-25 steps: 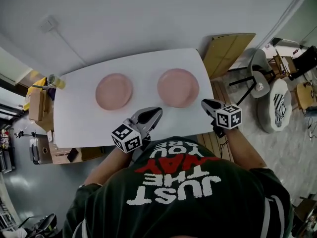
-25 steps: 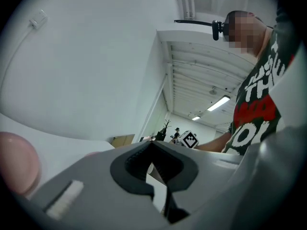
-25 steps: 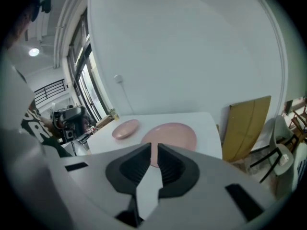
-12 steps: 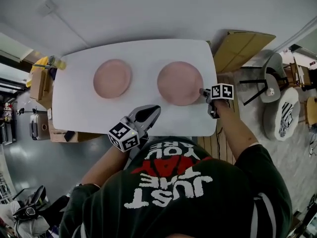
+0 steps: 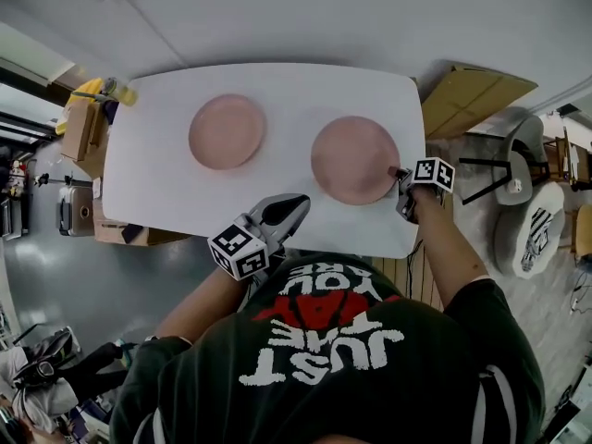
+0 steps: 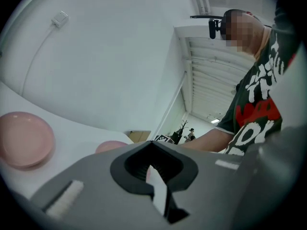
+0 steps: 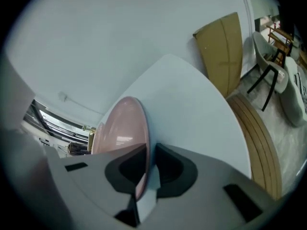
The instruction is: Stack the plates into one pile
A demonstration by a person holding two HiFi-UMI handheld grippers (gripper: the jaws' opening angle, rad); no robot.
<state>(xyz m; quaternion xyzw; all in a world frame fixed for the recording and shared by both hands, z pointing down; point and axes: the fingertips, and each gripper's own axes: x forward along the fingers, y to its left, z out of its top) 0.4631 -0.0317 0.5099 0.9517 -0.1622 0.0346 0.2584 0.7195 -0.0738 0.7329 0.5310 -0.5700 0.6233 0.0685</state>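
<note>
Two pink plates lie apart on the white table [image 5: 166,192]: the left plate [image 5: 227,131] and the right plate [image 5: 354,159]. My right gripper [image 5: 396,174] is at the right plate's right edge. In the right gripper view the plate's rim [image 7: 122,126] stands between the jaws of that gripper [image 7: 146,169], which are closing and pinch it. My left gripper [image 5: 294,203] hovers over the table's front edge, shut and holding nothing. The left gripper view shows the left gripper [image 6: 154,176] with both the left plate [image 6: 24,139] and the right plate [image 6: 111,146] beyond it.
A cardboard sheet [image 5: 476,95] leans at the table's right end, with chairs [image 5: 518,155] beyond it. Boxes [image 5: 79,128] and a yellow bottle [image 5: 106,89] stand off the table's left end. A wall runs behind the table.
My right gripper moved from the table's front right corner up to the right plate's edge and closed round its rim. The left gripper has stayed near the front edge.
</note>
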